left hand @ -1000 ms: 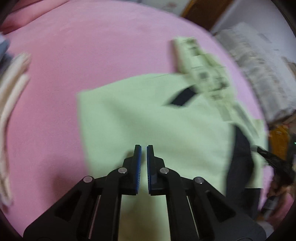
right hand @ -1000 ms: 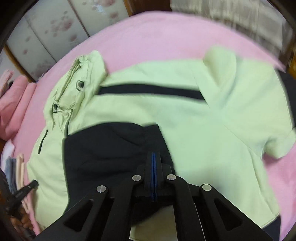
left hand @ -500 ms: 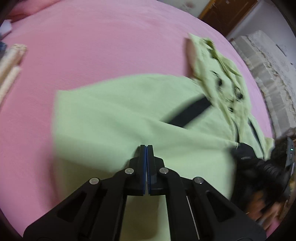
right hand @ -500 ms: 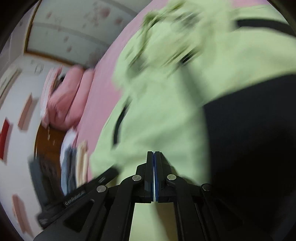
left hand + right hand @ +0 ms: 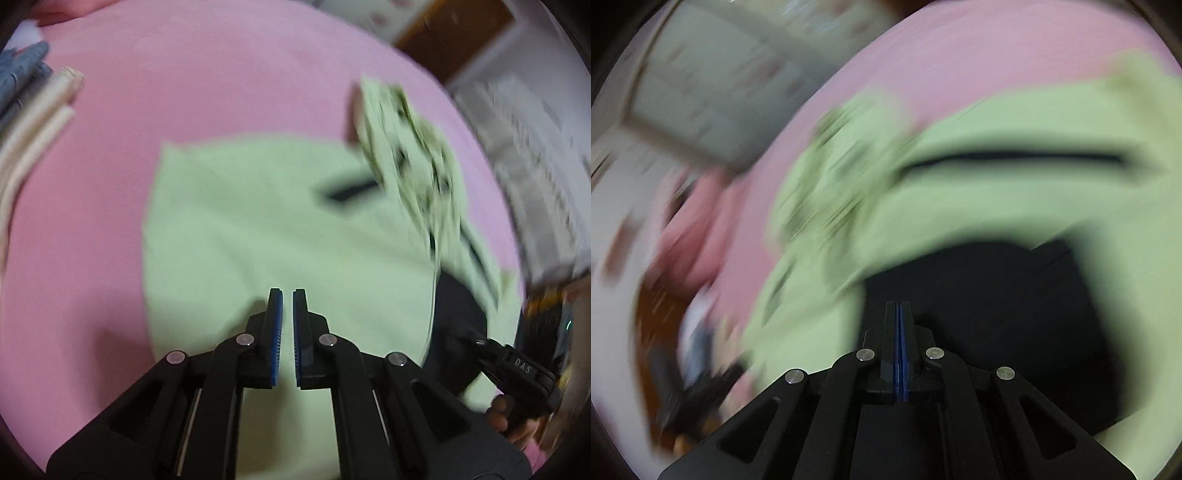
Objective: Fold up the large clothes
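Note:
A light green hoodie (image 5: 240,221) lies spread on the pink bed cover (image 5: 184,81), its hood (image 5: 406,158) bunched at the far right and a black panel (image 5: 454,321) near the right edge. My left gripper (image 5: 288,291) hovers over the plain green part, shut to a thin slit with nothing between the pads. My right gripper (image 5: 898,302) is shut and empty, over the black panel (image 5: 997,295). In the blurred right wrist view the green cloth (image 5: 997,199) fills the area beyond it. The left wrist view also catches the right gripper (image 5: 480,343), held by a hand (image 5: 498,410).
A stack of folded clothes (image 5: 29,122) lies at the left edge of the bed. A pale patterned blanket (image 5: 528,155) sits beyond the bed's right side, with a brown door (image 5: 454,33) behind. A pink pillow (image 5: 690,229) lies at the far left.
The right gripper swung across the hoodie and now hangs lower over the black panel, still shut. The left view drifted sideways over the green cloth. Neither gripper took hold of anything.

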